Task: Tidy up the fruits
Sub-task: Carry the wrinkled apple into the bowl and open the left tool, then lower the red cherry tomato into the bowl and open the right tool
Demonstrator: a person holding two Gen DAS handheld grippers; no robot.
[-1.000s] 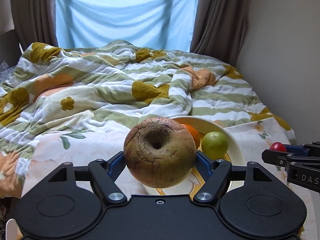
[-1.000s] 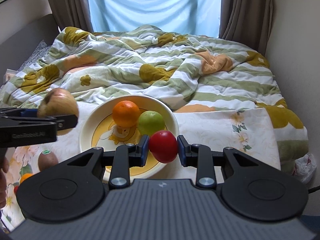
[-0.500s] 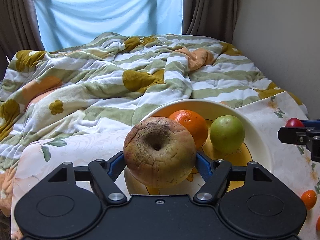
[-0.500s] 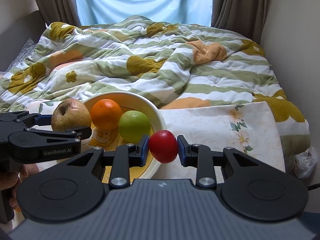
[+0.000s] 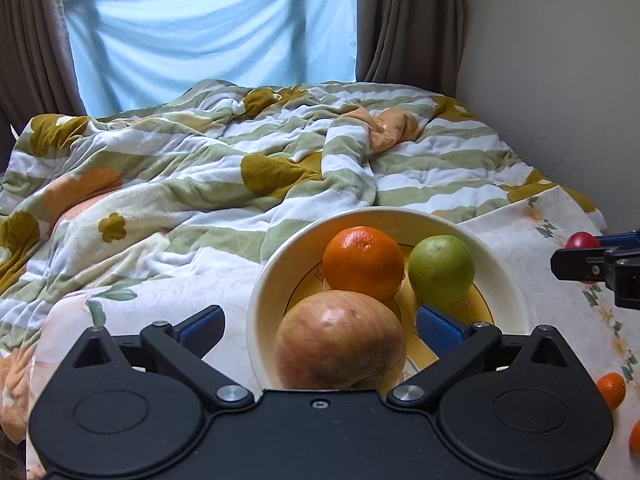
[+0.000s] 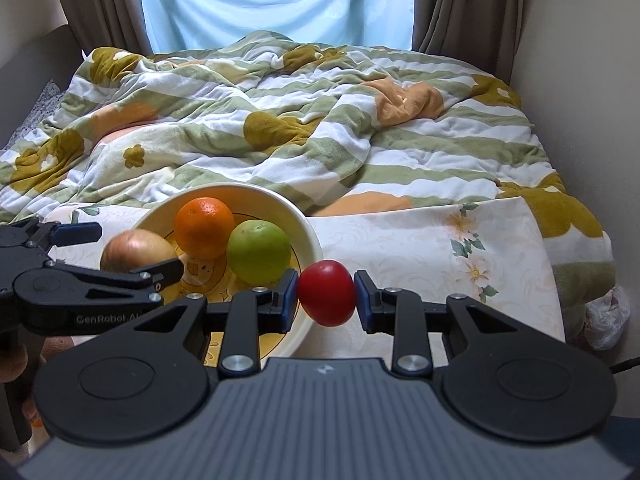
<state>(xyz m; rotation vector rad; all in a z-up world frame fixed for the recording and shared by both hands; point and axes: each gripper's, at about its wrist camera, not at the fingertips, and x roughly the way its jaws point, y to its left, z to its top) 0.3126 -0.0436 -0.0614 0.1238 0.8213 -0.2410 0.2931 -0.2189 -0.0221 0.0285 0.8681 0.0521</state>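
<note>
Since a moment ago my left gripper (image 5: 320, 330) has dipped over the bowl (image 5: 504, 280); its jaws are opening and the apple (image 5: 340, 344) lies inside, loose between them, beside the orange (image 5: 362, 262). My right gripper (image 6: 326, 294), angled down by the rim, clamps the red fruit (image 6: 326, 293).

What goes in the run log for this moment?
left gripper: opening, apple dropped into bowl | right gripper: shut on red fruit, beside bowl
</note>
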